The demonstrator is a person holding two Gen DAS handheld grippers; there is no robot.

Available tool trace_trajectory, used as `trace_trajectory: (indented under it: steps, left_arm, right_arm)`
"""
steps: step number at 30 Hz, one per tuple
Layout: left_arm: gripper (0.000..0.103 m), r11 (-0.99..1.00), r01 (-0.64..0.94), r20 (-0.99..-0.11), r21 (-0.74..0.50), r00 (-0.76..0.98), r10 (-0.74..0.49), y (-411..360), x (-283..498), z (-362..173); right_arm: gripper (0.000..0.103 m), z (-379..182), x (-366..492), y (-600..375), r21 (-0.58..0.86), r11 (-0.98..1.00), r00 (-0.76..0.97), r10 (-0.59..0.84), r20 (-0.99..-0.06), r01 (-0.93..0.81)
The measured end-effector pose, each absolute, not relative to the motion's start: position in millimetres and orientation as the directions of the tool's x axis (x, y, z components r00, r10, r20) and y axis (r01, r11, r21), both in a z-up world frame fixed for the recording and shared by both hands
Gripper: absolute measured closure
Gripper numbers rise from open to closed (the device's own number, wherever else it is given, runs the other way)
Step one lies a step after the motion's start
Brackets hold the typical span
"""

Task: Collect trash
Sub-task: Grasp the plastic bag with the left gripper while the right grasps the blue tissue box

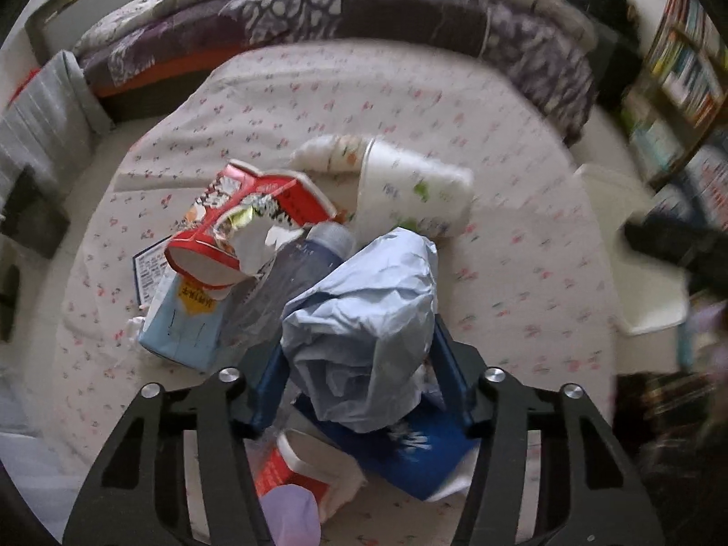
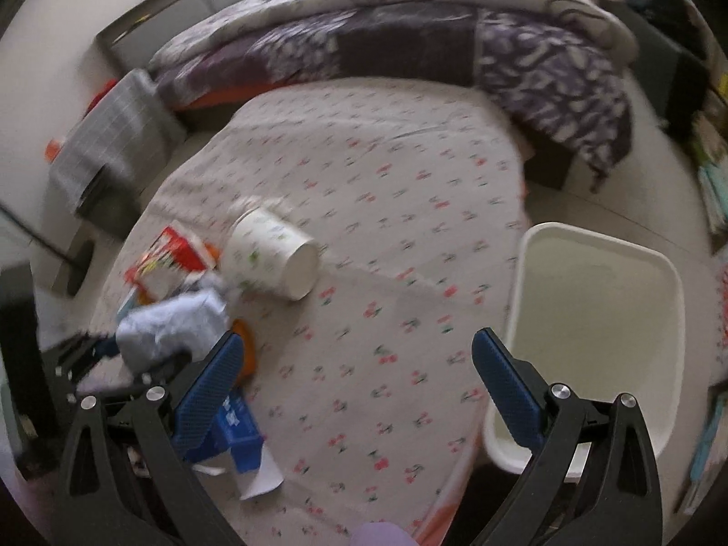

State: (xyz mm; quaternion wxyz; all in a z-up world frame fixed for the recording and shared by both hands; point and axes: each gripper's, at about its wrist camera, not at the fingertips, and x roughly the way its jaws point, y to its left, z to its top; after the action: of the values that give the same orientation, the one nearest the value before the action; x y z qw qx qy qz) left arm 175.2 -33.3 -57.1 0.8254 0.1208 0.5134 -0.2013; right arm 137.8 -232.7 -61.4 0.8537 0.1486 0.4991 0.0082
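left tongs (image 1: 359, 386) clamp crumpled pale-blue bag (image 1: 364, 318) | right tongs (image 2: 355, 391) apart

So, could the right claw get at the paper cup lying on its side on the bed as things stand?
Probably yes. The right claw is open and holds nothing, and only bare sheet lies between it and the paper cup. The cup's far side touches the trash pile, but its near side is exposed.

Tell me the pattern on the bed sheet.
Small red cherries on the white sheet, clearest in the right wrist view.
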Motion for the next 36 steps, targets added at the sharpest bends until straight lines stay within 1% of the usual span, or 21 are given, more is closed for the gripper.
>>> trace_trajectory:
  steps: [1, 6, 9, 11, 14, 17, 22, 23, 24, 25, 28, 36]
  left_arm:
    - [0.050, 0.895, 0.444, -0.876, -0.045, 0.413, -0.249, -26, 174, -45]
    - [0.050, 0.919, 0.366, -0.786, -0.144, 0.521, -0.331, 9, 174, 0]
    - [0.050, 0.924, 0.320, -0.739, -0.210, 0.567, -0.365, 32, 172, 21]
    - [0.050, 0.927, 0.288, -0.712, -0.241, 0.596, -0.371, 47, 171, 32]
    - [0.049, 0.928, 0.254, -0.704, -0.273, 0.604, -0.372, 63, 169, 35]
    - [0.049, 0.937, 0.225, -0.718, -0.269, 0.601, -0.351, 69, 171, 30]
    - [0.049, 0.942, 0.206, -0.738, -0.265, 0.586, -0.336, 76, 172, 22]
    - [0.049, 0.943, 0.204, -0.739, -0.263, 0.585, -0.333, 80, 171, 21]
    - [0.049, 0.945, 0.200, -0.742, -0.257, 0.585, -0.326, 81, 171, 19]
    - [0.049, 0.947, 0.199, -0.744, -0.253, 0.586, -0.322, 84, 170, 18]
    - [0.049, 0.949, 0.197, -0.743, -0.247, 0.590, -0.316, 87, 168, 16]
    - [0.049, 0.943, 0.204, -0.722, -0.261, 0.608, -0.331, 84, 167, 21]
  right_arm:
    - [0.006, -61, 136, -226, 0.260, 0.960, 0.497, 0.178, -0.849, 0.102]
    - [0.006, -66, 128, -183, 0.247, 0.966, 0.464, 0.251, -0.850, -0.069]
    - [0.006, -77, 123, -148, 0.226, 0.960, 0.423, 0.276, -0.863, -0.165]
    - [0.006, -85, 120, -124, 0.188, 0.958, 0.399, 0.263, -0.879, -0.218]
    - [0.006, -100, 118, -93, 0.123, 0.951, 0.371, 0.227, -0.901, -0.282]
    - [0.006, -115, 120, -71, 0.072, 0.944, 0.338, 0.185, -0.923, -0.321]
    - [0.006, -134, 132, -57, 0.052, 0.945, 0.308, 0.157, -0.939, -0.322]
    - [0.007, -136, 133, -55, 0.052, 0.946, 0.303, 0.154, -0.940, -0.319]
    - [0.019, -138, 135, -54, 0.058, 0.947, 0.298, 0.158, -0.941, -0.317]
    - [0.042, -141, 138, -55, 0.082, 0.946, 0.275, 0.173, -0.946, -0.313]
    - [0.046, -139, 142, -63, 0.113, 0.955, 0.275, 0.191, -0.942, -0.275]
    - [0.046, -100, 139, -90, 0.155, 0.963, 0.392, 0.234, -0.890, -0.223]
